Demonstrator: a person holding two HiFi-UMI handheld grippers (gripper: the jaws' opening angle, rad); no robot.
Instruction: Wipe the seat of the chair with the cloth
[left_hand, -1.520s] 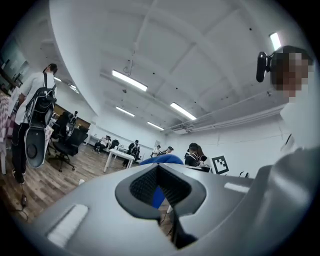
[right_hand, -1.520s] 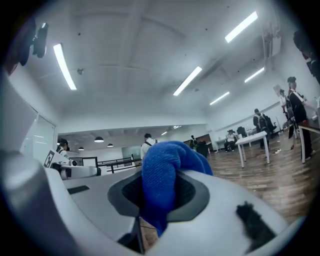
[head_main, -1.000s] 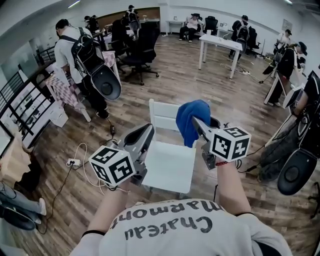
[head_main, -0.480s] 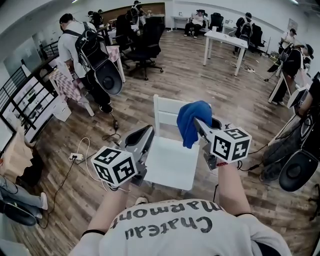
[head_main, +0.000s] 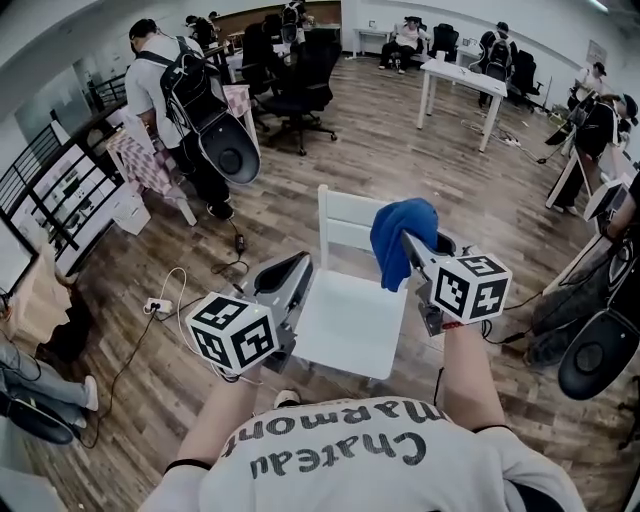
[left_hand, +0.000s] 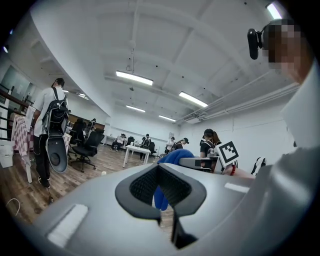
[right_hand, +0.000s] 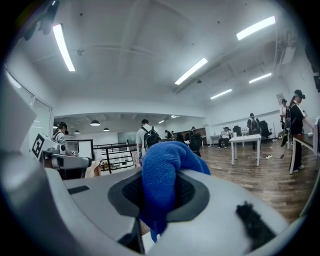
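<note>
Wood-plank floor (head_main: 400, 150) all round. Carries a white chair (head_main: 345, 320) at centre, slatted back toward 12 o'clock. Holds a white power strip (head_main: 158, 305) lying flat at 9 o'clock. Bears a black office chair (head_main: 300, 85) at 12 o'clock and a white table (head_main: 462, 78) at 1 o'clock.

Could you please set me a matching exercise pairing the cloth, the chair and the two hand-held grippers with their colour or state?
1. cloth
2. chair
3. left hand-held gripper
4. right hand-held gripper

A. shut, holding nothing
B. blue, dangling
C. shut on the cloth
D. white, seat bare

Pairs: 1-B, 2-D, 3-A, 4-C.
</note>
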